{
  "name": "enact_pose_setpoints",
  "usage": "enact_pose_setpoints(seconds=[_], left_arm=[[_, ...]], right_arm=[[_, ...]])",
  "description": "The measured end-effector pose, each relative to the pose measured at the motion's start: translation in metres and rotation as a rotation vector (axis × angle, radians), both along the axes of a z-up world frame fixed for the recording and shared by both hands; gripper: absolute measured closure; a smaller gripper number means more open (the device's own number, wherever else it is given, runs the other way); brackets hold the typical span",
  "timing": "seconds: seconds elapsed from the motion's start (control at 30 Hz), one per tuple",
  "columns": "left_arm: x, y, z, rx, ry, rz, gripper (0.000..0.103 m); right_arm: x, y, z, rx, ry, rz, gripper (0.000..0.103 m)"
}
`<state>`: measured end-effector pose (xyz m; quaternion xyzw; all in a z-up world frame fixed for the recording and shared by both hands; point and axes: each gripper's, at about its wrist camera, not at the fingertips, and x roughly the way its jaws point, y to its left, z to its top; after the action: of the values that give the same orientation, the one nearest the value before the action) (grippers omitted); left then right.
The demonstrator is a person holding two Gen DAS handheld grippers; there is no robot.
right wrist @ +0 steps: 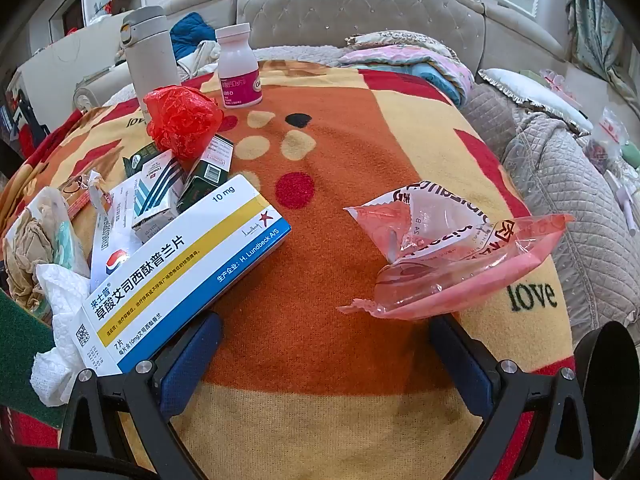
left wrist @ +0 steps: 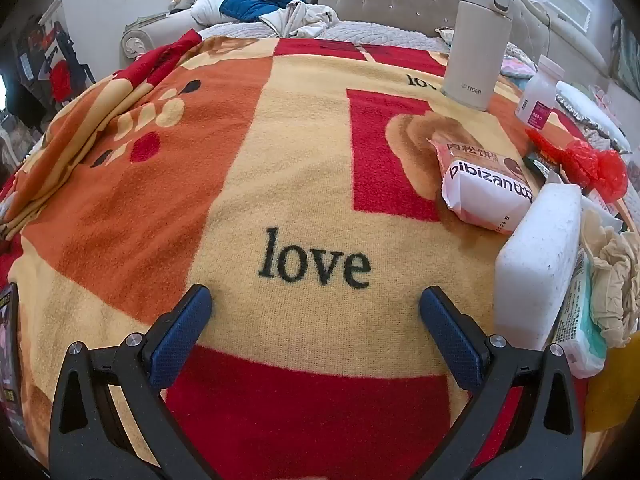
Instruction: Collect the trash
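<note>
My left gripper (left wrist: 316, 300) is open and empty above the "love" blanket (left wrist: 240, 184). To its right lie a pink snack packet (left wrist: 486, 186), a white foam block (left wrist: 538, 260), crumpled beige paper (left wrist: 612, 284) and a red plastic bag (left wrist: 592, 164). My right gripper (right wrist: 326, 330) is open and empty. An empty torn pink wrapper (right wrist: 452, 248) lies just ahead of its right finger. A white, yellow and blue medicine box (right wrist: 180, 276) lies by its left finger, with crumpled white tissue (right wrist: 60, 320), smaller boxes (right wrist: 160, 188) and the red plastic bag (right wrist: 182, 120) beyond.
A white Tiger flask (left wrist: 478, 40) and a white pill bottle (right wrist: 239, 68) stand at the far side of the blanket (right wrist: 340, 184). A tufted headboard (right wrist: 360, 8), pillows and bedding lie behind. A grey quilt (right wrist: 568, 200) is on the right.
</note>
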<state>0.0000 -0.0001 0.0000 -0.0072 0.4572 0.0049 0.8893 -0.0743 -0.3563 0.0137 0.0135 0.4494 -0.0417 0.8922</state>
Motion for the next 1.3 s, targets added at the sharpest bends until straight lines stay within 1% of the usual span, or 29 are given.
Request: enact_pose_setpoints(seconds=[0.33,0.5,0.6,0.7,0.8,0.93,1.03,1.1,1.2,1.3], left_arm=[[0.000,0.000,0.000,-0.003,0.004,0.003,0.000],[-0.013,0.002,0.006,-0.014,0.033,0.029,0.000],[-0.031,-0.004,0.018,-0.014,0.001,0.047,0.000],[-0.050,-0.012,0.037,0.028,-0.059,0.031,0.000],[-0.067,-0.017,0.053,0.040,-0.100,0.022,0.000],[-0.087,-0.030,0.069,0.031,-0.145,0.005,0.000],[-0.104,-0.043,0.080,0.017,-0.181,-0.017,0.000],[-0.112,-0.052,0.086,0.006,-0.193,-0.032,0.000],[-0.122,-0.065,0.095,-0.006,-0.207,-0.051,0.000],[-0.132,-0.076,0.106,-0.005,-0.244,-0.070,0.000]], right_arm=[[0.000,0.001,0.000,-0.006,0.001,0.000,0.000],[0.000,0.001,0.000,-0.006,0.000,0.000,0.000],[0.000,0.001,0.000,-0.004,0.001,0.000,0.000],[-0.002,0.002,-0.001,0.001,0.017,0.004,0.000],[-0.015,0.003,0.002,0.017,0.047,0.015,0.000],[-0.046,0.006,0.007,0.039,0.037,-0.011,0.000],[-0.067,0.010,0.024,0.037,-0.014,-0.015,0.000],[-0.085,0.013,0.043,0.056,-0.075,-0.007,0.000],[-0.099,0.020,0.071,0.091,-0.143,0.005,0.000],[-0.110,0.030,0.101,0.089,-0.231,0.002,0.000]])
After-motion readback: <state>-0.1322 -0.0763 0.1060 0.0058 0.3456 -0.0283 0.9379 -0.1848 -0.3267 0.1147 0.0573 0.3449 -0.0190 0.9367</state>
